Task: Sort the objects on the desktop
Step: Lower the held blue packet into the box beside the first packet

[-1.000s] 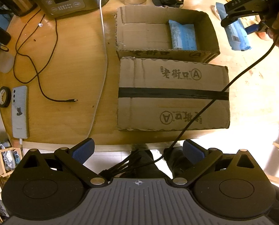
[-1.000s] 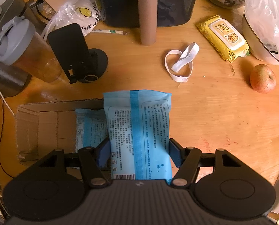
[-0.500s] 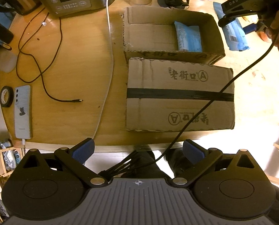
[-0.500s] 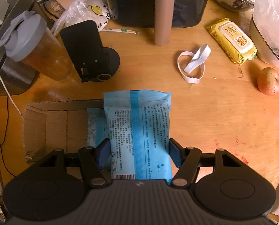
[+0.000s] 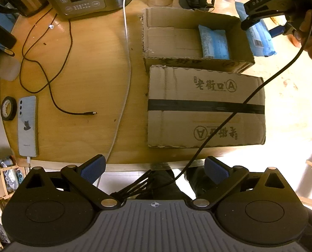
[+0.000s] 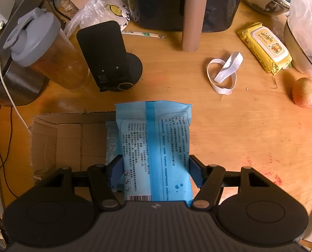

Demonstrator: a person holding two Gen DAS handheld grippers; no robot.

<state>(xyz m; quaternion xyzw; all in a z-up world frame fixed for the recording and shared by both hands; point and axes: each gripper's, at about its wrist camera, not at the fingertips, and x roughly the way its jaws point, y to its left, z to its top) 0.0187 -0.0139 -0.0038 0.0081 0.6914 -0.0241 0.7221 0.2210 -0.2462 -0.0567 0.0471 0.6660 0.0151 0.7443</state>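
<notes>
My right gripper (image 6: 156,174) is shut on a blue wipes packet (image 6: 156,147) and holds it above the right end of an open cardboard box (image 6: 72,138). A second blue packet (image 5: 213,42) lies inside that box (image 5: 170,40). In the left wrist view the right gripper and its packet (image 5: 260,40) hang just past the box's right wall. My left gripper (image 5: 153,168) is open and empty, off the table's near edge, in front of the box's folded-out flap (image 5: 206,107).
A yellow wipes pack (image 6: 265,46), a white elastic band (image 6: 223,73) and an apple (image 6: 304,93) lie to the right. A phone stand (image 6: 107,56), a shaker bottle (image 6: 48,52) and an air fryer (image 6: 185,2) stand behind. A phone (image 5: 28,126), tape roll (image 5: 8,109) and cables (image 5: 51,67) lie left.
The right gripper has drifted back and right with the packet still in it. The left gripper has shifted left, so the box sits further right in its view.
</notes>
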